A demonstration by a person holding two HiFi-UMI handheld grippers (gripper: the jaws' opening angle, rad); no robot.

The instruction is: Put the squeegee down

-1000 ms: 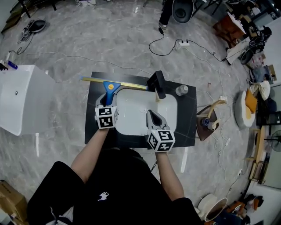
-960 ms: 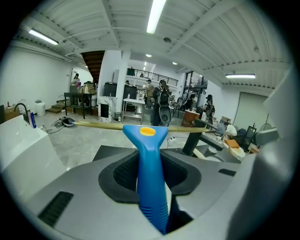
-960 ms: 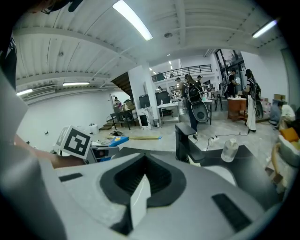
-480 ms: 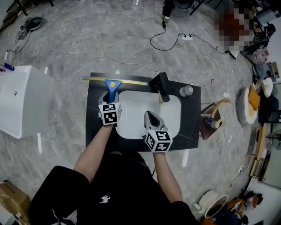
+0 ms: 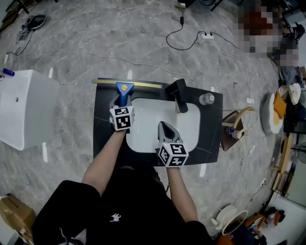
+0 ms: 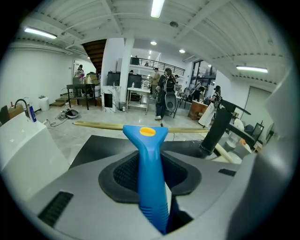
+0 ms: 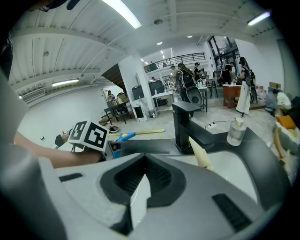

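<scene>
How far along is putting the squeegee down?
Done: nothing yet. In hand: the left gripper grips the squeegee by its blue handle, blade near the far counter edge. Left: rest it there and open the jaws. The right gripper is shut and empty, over the sink.

The floor [image 5: 143, 43] is polished grey stone with pale veining, crossed by a thin white cable [image 5: 71, 53] and a black lead running to a white power strip [image 5: 206, 35]. A black bench [image 5: 103, 143] stands mid-floor, with a white basin unit [image 5: 24, 107] well apart to its left and a cardboard box [image 5: 12, 220] at the lower left. The walls and a square pillar [image 6: 114, 70] are white. Long strip lights [image 6: 157, 7] run along a ribbed white ceiling. Beyond are a railed mezzanine [image 6: 157, 64], a brown stair underside [image 6: 96, 49] and tall dark-framed windows [image 7: 225, 44].
</scene>
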